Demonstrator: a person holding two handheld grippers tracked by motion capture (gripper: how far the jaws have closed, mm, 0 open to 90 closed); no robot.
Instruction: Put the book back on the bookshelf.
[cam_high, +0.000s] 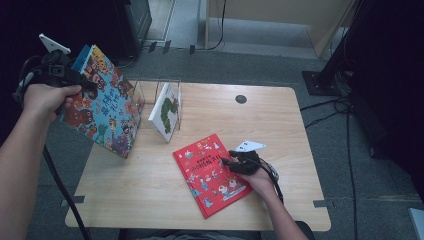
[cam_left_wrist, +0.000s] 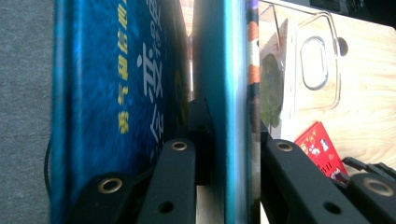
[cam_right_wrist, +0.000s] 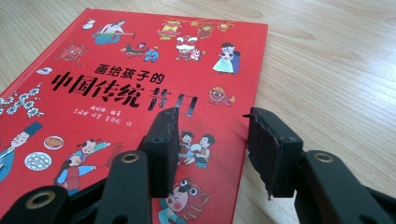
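Note:
A blue picture book (cam_high: 102, 107) with many colourful figures hangs tilted over the table's left edge. My left gripper (cam_high: 80, 80) is shut on its upper part. In the left gripper view the jaws (cam_left_wrist: 229, 140) clamp a teal slab of the book (cam_left_wrist: 224, 70), and a blue cover with yellow writing (cam_left_wrist: 107, 93) stands outside the left jaw. A red picture book (cam_high: 207, 172) lies flat near the table's front. My right gripper (cam_high: 239, 162) rests open at its right edge. In the right gripper view one jaw of that gripper (cam_right_wrist: 212, 144) is over the red cover (cam_right_wrist: 93, 93), the other at the book's edge.
A clear plastic book stand (cam_high: 160, 86) at the back left holds a white book with a green picture (cam_high: 166, 112), leaning. The wooden table (cam_high: 150, 200) has a round hole (cam_high: 241, 99) at the back. Cables and a black stand base (cam_high: 325, 80) lie on the floor to the right.

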